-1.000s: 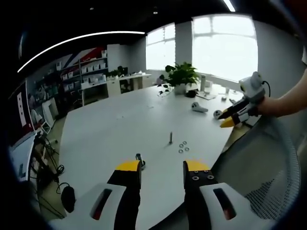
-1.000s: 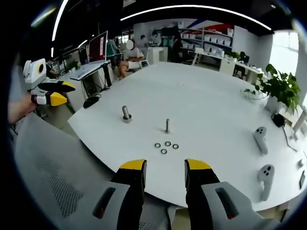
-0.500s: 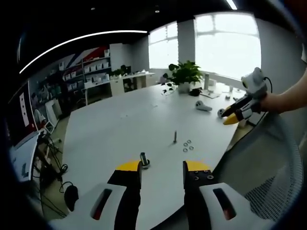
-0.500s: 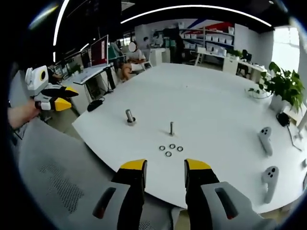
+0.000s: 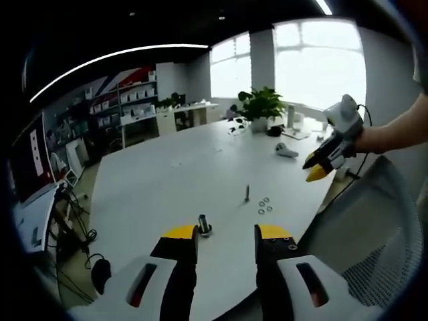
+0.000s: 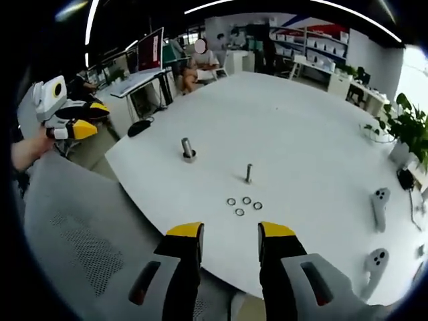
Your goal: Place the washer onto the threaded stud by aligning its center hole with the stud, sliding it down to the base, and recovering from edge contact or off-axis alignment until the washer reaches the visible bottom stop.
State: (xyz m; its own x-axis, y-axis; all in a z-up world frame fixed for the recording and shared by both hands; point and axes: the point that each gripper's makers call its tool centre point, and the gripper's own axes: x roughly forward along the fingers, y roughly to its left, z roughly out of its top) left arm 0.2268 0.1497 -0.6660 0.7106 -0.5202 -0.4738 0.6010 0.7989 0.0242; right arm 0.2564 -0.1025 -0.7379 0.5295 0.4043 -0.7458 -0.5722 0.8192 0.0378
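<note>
Where table (image 6: 314, 127) lies, four washers (image 6: 243, 204), two studs (image 6: 249, 173)

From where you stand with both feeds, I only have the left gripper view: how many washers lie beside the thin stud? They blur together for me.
Observer: Four washers, loose in a small cluster on the white table, none on the thin stud yet.
Reviewer: Is anyone else in the room?
Observer: Yes, a person sits at a desk beyond the table's far end.
Reviewer: I see one controller near the plant. Any more?
Observer: Two white controllers lie near the table's edge, right of the washers in the right gripper view.
Reviewer: Is the right hand-held gripper holding anything?
Observer: No; the right hand-held gripper is open and empty, short of the washers.
</note>
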